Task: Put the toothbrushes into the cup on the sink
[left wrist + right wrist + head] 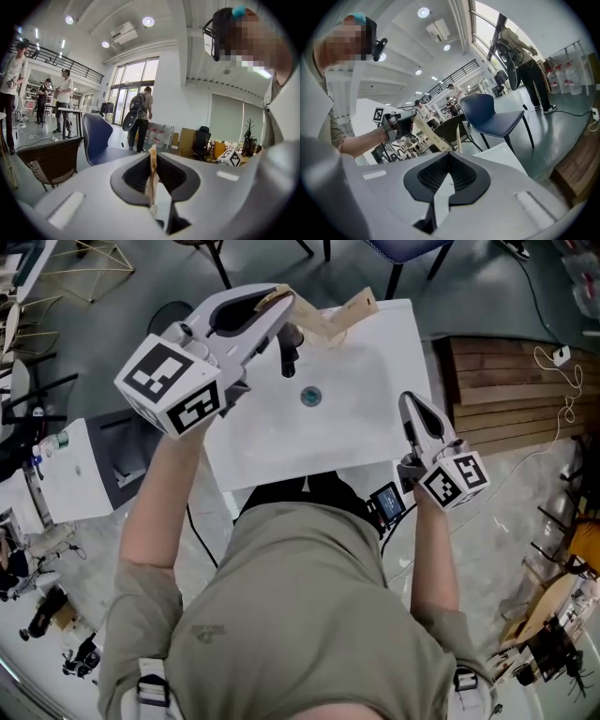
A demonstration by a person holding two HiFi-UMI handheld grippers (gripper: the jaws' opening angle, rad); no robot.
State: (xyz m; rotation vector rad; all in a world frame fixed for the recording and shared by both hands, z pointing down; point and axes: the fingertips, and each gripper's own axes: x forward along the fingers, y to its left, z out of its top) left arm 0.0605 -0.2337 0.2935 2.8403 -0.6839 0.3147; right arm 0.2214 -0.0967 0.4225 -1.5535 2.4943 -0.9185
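A pale, flat bamboo toothbrush [305, 320] is pinched by the left tool [277, 302], which is held above the back edge of the white rectangular ceramic sink [375, 432], just beside the short black faucet [289, 351]. In the left gripper view it is seen edge-on as a thin tan strip clamped between the black pads. Its free end is angled down towards a second toothbrush [352, 312] of the same tan bamboo, which is leaned the other way, so that a V is formed at the sink's back rim. Whether the two are touching cannot be told. The cup is not made out in any view and may be hidden below the point of the V. The right tool [407, 401] is held at the sink's right front corner, its jaws pressed together on nothing. A round metal drain [310, 396] is seen in the bare basin.

The toothbrush is judged to be light, stiff and fairly smooth, so little force is needed, though it can be swung about a narrow pinch. A hold across the flat faces near mid-handle is best suited. The end grip apparently taken here is likely to let the tip wander.
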